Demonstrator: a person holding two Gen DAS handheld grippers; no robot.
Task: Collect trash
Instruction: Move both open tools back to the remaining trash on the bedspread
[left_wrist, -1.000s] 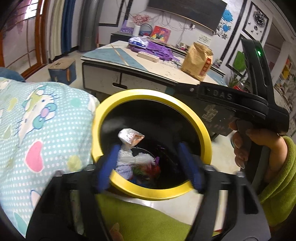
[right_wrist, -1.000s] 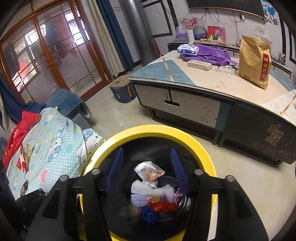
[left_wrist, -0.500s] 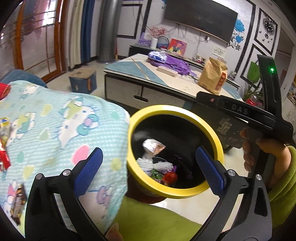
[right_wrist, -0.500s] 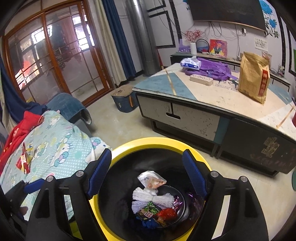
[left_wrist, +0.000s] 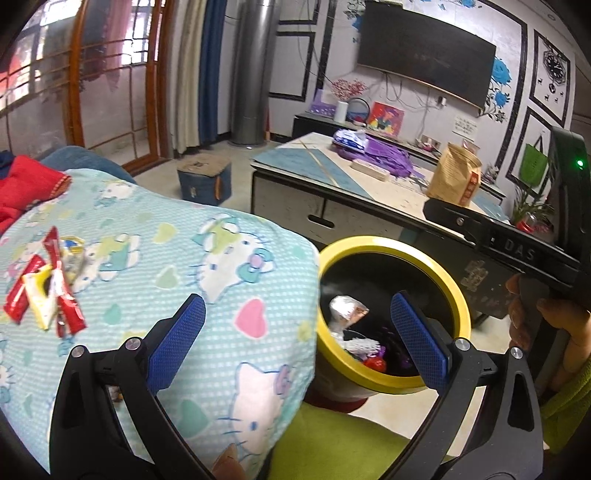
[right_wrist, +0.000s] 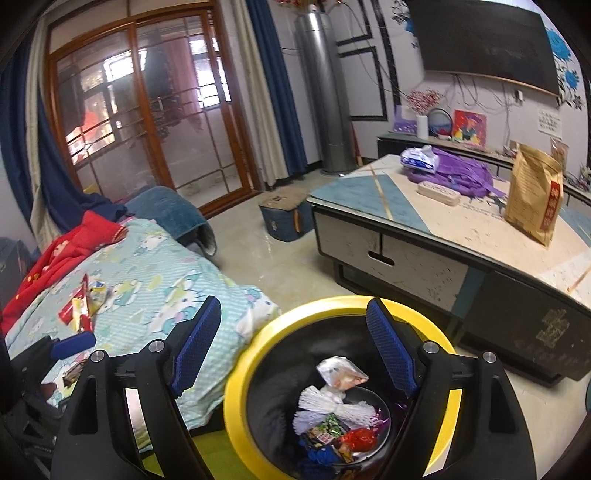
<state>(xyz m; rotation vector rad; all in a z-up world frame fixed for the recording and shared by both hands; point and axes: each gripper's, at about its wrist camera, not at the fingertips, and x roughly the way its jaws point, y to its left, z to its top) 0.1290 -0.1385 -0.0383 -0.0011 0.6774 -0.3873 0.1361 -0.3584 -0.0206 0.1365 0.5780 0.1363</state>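
Blue-padded jaws of my left gripper (left_wrist: 297, 339) and right gripper (right_wrist: 295, 349) now stand spread and empty; a second ago both were narrowed over the yellow-rimmed bin (right_wrist: 334, 306). Its load, a silver pouch (right_wrist: 341, 373) on top, reads as deposited. I have swung the left view farther out to the red wrappers (left_wrist: 44, 286) on the Hello Kitty quilt (left_wrist: 221, 266), my likely next pickup.

My tabletop (right_wrist: 480, 236) has a brown bag (right_wrist: 535, 195), purple backpack (right_wrist: 461, 173) and power strip (right_wrist: 437, 194) on it. TV (right_wrist: 487, 40) on the wall, blue box (right_wrist: 284, 218) on the floor.
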